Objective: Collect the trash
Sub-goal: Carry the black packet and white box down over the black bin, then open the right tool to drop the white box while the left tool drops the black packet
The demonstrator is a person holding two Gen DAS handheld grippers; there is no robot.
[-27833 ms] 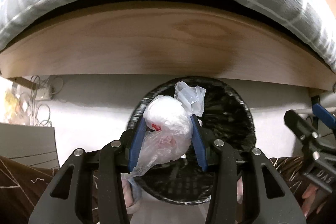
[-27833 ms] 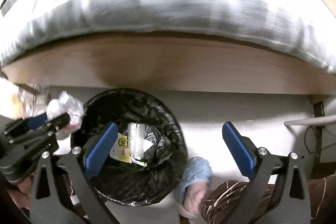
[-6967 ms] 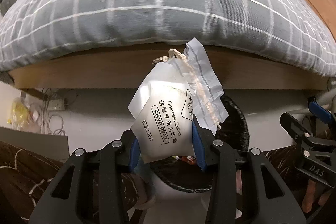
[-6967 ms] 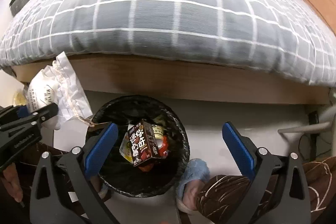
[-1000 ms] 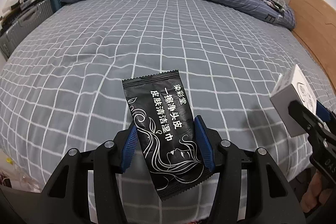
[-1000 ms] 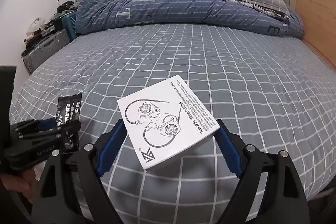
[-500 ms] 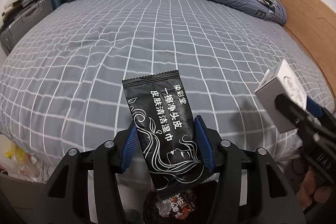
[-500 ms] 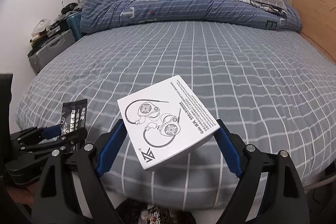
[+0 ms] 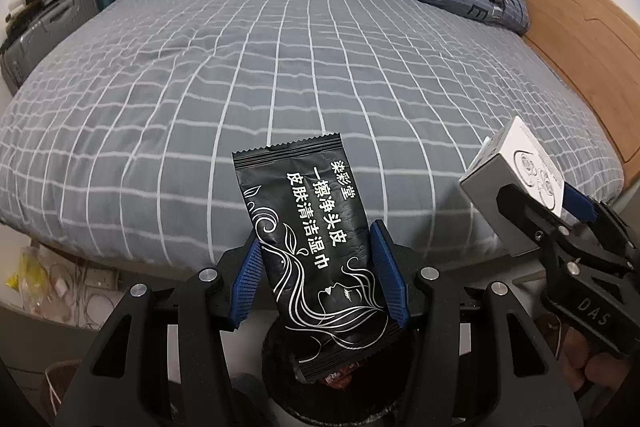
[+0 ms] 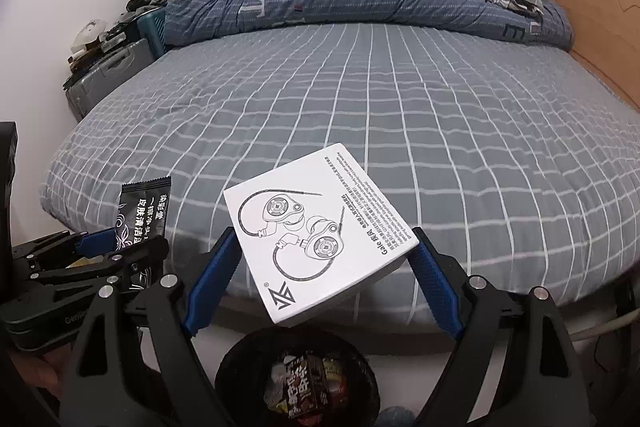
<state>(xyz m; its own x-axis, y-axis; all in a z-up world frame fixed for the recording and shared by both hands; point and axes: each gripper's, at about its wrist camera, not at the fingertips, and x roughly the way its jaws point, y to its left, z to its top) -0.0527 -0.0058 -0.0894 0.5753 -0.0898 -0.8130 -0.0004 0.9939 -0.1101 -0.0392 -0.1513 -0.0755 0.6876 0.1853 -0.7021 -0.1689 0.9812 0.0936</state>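
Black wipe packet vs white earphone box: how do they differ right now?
The black wipe packet is a thin, soft sachet with white Chinese text and a line-drawn woman; the white earphone box is a rigid carton with an earphone drawing. The packet stands nearly upright in the left gripper; the box is turned cornerwise in the right gripper, which is spread wider. Both are clamped above the black-lined trash bin by the bed.

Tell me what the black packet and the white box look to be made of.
Black packet in the left gripper: likely plastic or foil film, semi-glossy; it shows fine wrinkles and a serrated sealed top edge.
White box in the right gripper: probably matte printed cardboard, with crisp flat faces and sharp corners.
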